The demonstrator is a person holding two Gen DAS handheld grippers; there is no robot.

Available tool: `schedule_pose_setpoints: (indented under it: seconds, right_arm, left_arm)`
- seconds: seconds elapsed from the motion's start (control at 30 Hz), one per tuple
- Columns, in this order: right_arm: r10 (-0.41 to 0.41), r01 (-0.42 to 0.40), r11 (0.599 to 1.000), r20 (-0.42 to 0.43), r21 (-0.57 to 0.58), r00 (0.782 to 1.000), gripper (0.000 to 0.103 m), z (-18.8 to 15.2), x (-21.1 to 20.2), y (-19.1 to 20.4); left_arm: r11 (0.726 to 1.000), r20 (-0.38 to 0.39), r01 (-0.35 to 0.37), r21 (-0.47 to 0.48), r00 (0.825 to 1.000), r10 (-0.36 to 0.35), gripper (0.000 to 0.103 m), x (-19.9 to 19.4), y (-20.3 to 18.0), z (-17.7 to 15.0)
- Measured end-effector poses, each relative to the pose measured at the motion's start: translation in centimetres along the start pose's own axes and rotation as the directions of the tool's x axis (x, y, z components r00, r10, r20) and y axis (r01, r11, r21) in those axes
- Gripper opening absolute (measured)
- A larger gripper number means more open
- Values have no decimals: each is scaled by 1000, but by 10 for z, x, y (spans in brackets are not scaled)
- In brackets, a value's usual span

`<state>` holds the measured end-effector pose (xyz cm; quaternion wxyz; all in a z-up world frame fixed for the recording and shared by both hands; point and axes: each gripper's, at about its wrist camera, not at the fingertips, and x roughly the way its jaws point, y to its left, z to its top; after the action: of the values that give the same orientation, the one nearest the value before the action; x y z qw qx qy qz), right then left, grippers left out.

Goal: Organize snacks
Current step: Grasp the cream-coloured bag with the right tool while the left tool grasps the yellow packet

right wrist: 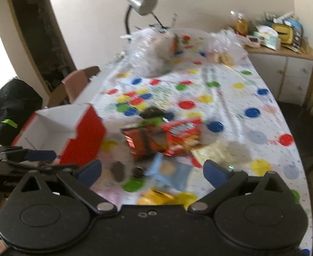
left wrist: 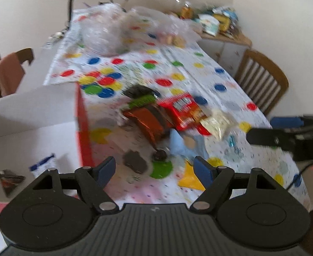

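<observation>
A pile of snack packets lies mid-table: a red bag (left wrist: pixel 184 111) (right wrist: pixel 182 130), an orange-brown bag (left wrist: pixel 145 121), a green and black packet (left wrist: pixel 141 98), a pale bag (left wrist: pixel 216 123), a light blue packet (left wrist: pixel 182 147) (right wrist: pixel 169 170) and a yellow packet (left wrist: pixel 190 177) (right wrist: pixel 156 198). Left of them stands a red box (left wrist: pixel 81 132) (right wrist: pixel 81 140) with a white inside, holding a blue-white packet (left wrist: pixel 43 164) and a dark packet (left wrist: pixel 9 179). My left gripper (left wrist: pixel 154 167) hovers open beside the box wall, nothing between its fingers. My right gripper (right wrist: pixel 153 170) is open over the light blue packet, holding nothing.
The table wears a cloth with coloured dots (left wrist: pixel 220 87). Clear plastic bags (left wrist: pixel 107 29) and a desk lamp (right wrist: pixel 141 2) stand at the far end. Wooden chairs (left wrist: pixel 261 81) flank the table, and a cluttered cabinet (right wrist: pixel 284 51) sits in the corner. Dark cookies (left wrist: pixel 135 162) lie loose.
</observation>
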<state>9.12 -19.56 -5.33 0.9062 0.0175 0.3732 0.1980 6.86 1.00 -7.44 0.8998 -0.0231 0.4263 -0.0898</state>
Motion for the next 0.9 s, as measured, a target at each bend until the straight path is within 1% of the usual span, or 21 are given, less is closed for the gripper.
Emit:
schedule_pose_setpoints:
  seconds: [0.17,0.3,0.4,0.53,0.7,0.87,0.9]
  right_arm:
    - [-21,21,1000,-55,-2,998,102,-8,18,-32]
    - [-47,46,999,-83,-13,995,101,-12,32,-51]
    - [-61,57,997,-102,-49,993,101,-10,45,-62]
    - [-74,61,992,-119,-109,990,100,-6,63,-74]
    - [-74,49,985,-152,-165,986,98,-1,88,-84]
    - [-65,28,982,-194,-187,979,97,4,113,-91]
    - [-63,24,981,-201,-190,977,95,4,118,-92]
  left_arm:
    - [998,-58,33,47,998,-30,80,31,-24,-9]
    - [994,-109,67,84,992,-58,80,56,-42,-12]
    - [993,-148,91,75,986,-79,80,73,-48,-13]
    - [993,-182,93,75,980,-78,80,92,-56,-12]
    - [994,-224,92,53,971,-78,80,112,-56,-13]
    - [996,-250,75,49,966,-60,79,125,-58,-14]
    - [996,-252,71,48,966,-57,79,127,-58,-14]
